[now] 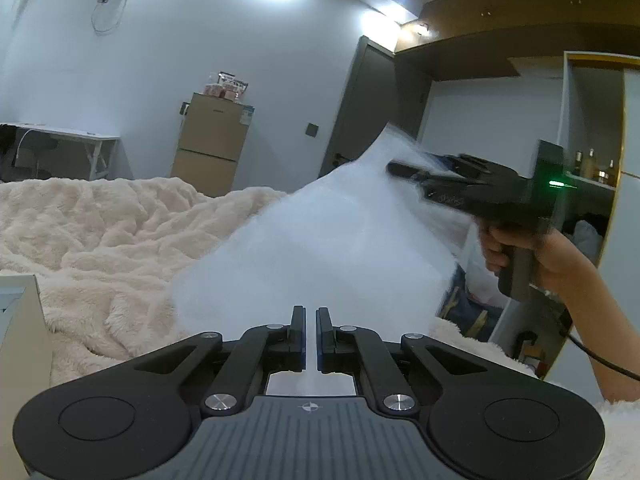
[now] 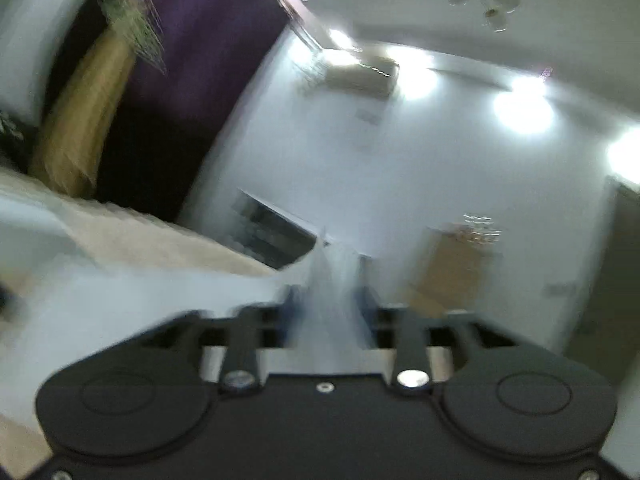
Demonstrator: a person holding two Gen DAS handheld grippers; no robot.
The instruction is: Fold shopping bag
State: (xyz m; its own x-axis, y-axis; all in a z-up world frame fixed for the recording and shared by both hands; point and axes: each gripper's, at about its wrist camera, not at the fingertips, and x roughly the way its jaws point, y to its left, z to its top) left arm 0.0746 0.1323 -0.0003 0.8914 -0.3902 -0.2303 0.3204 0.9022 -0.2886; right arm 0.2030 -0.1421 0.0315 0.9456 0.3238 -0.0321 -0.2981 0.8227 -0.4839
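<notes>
Motion-blurred white shopping bag (image 1: pixel 320 232); smeared right gripper (image 2: pixel 326 300) fingers (image 2: pixel 370 304).

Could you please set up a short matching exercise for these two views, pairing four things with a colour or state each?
Things:
1. shopping bag
2. left gripper
3. blanket
4. cabinet

Colour or state:
A. fluffy cream, spread over the bed
B. white, lifted up between the two grippers
C. light brown, standing against the far wall
D. black, jaws nearly closed on the bag's near edge

Pairs: 1-B, 2-D, 3-A, 4-C
</notes>
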